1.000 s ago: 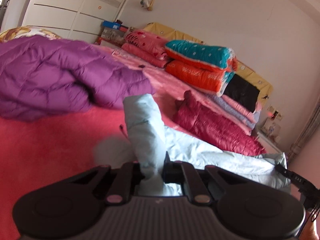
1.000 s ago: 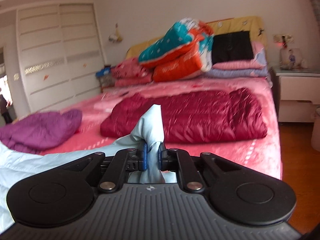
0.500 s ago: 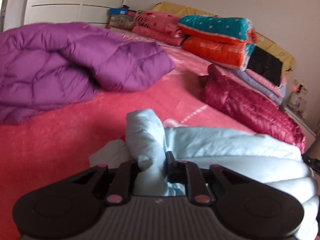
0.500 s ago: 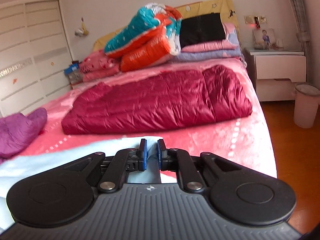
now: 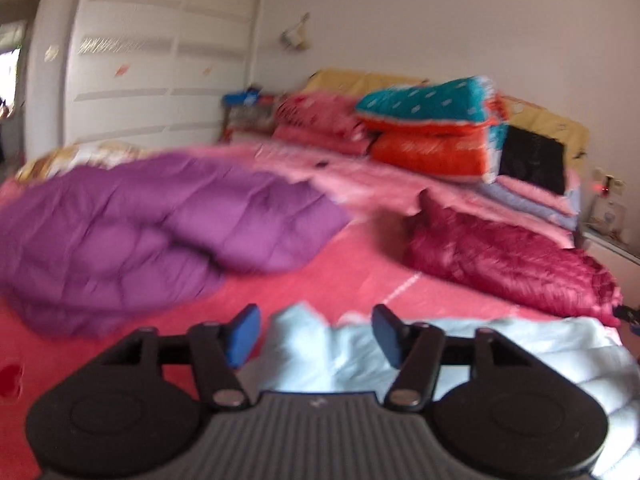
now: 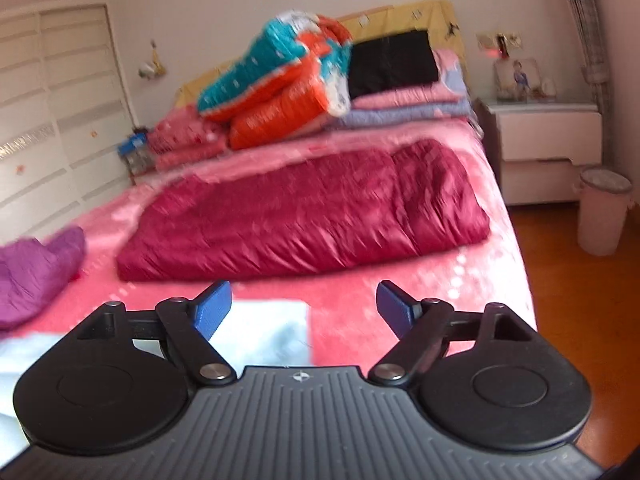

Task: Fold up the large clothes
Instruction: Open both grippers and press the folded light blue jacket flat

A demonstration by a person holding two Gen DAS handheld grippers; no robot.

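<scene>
Now both pairs of tongs stand wide, gripping nothing. The left tongs (image 5: 316,330) hang just above the pale blue jacket (image 5: 460,360), whose bunched end rises between the two blue fingertips (image 5: 242,334) without touching either; the rest of the jacket spreads off to the right of them across the red bed (image 5: 320,280). Ahead and to the left of the left tongs lies a crumpled purple jacket (image 5: 152,232), and ahead to the right a dark red jacket (image 5: 508,260).

From the right wrist view, the right tongs (image 6: 304,310) also hover over the bed (image 6: 400,276), with a flat corner of the pale blue jacket (image 6: 272,332) lying below and toward their left fingertip. Straight ahead of them the dark red jacket (image 6: 312,216) lies flat, with stacked quilts (image 6: 280,92) beyond it by the headboard. Far left sits the purple jacket (image 6: 36,276). Both views are blurred.
</scene>
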